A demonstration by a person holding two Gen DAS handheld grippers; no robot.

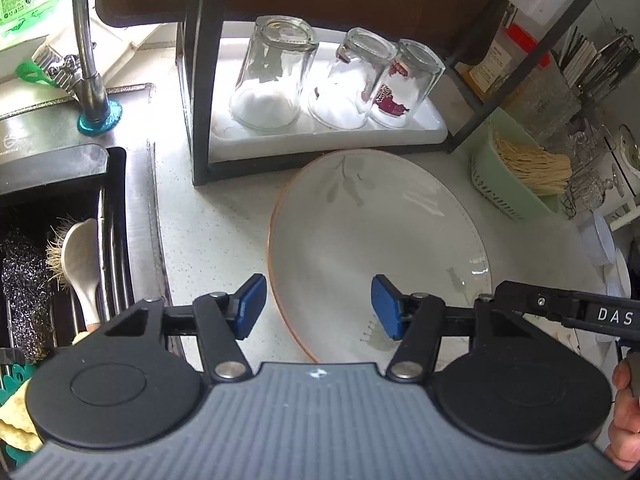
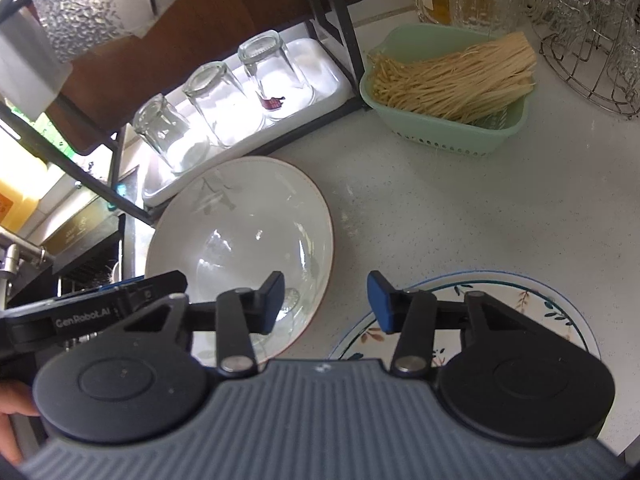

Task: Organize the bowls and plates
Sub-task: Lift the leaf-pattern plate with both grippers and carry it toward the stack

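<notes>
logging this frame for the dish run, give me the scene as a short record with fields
surface: pale speckled counter
main dish: white leaf-print plate, flat on the counter in front of the rack
second dish: floral-rim plate, to the right of the first, apart from it
left gripper: open, straddling the white plate's near-left rim, pads not touching
right gripper: open, over bare counter between the two plates
rack tray: three glasses upside down
green basket: holds dry noodles

Bright daylight, glare on white tray (image 1: 424, 128), fisheye-bent edges, sharp.
</notes>
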